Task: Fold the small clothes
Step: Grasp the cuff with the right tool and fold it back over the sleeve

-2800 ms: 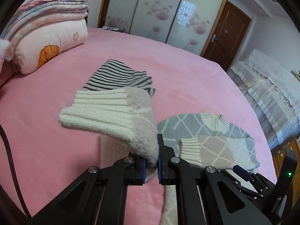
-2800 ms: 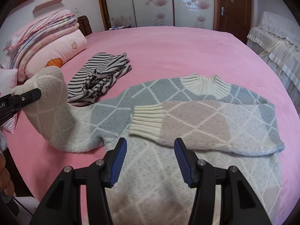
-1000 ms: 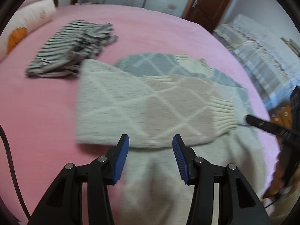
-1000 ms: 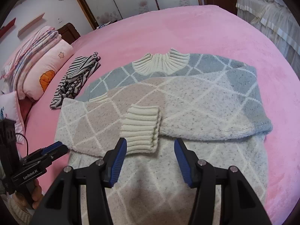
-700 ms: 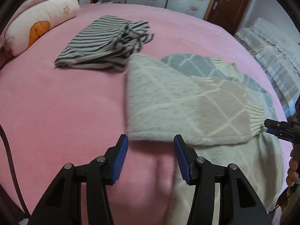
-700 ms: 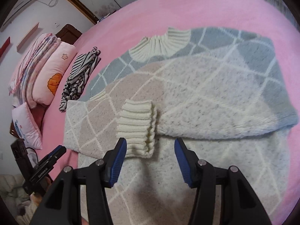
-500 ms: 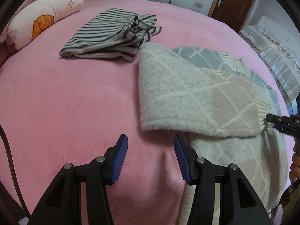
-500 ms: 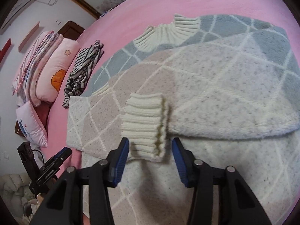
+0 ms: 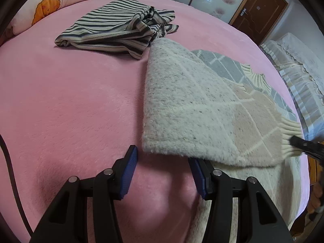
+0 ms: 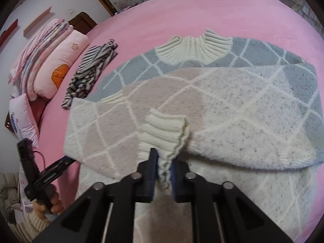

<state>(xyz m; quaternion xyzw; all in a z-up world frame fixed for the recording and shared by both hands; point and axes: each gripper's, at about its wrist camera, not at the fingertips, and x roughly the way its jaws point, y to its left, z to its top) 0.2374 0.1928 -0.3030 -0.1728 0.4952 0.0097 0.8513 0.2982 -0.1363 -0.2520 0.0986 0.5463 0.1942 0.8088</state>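
Closing my right hand-held gripper [image 10: 163,163] on the sweater [image 10: 222,109] cuff [image 10: 166,135], near edge of the pink bed [image 9: 70,101]; left hand-held gripper [image 9: 162,164] open, empty, beside the folded sleeve [image 9: 192,111].

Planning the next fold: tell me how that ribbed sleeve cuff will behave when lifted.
Likely floppy: the cuff already bunches between the closing right gripper. The fuzzy sleeve would probably trail behind. Its thick ribbing looks unlikely to slip.
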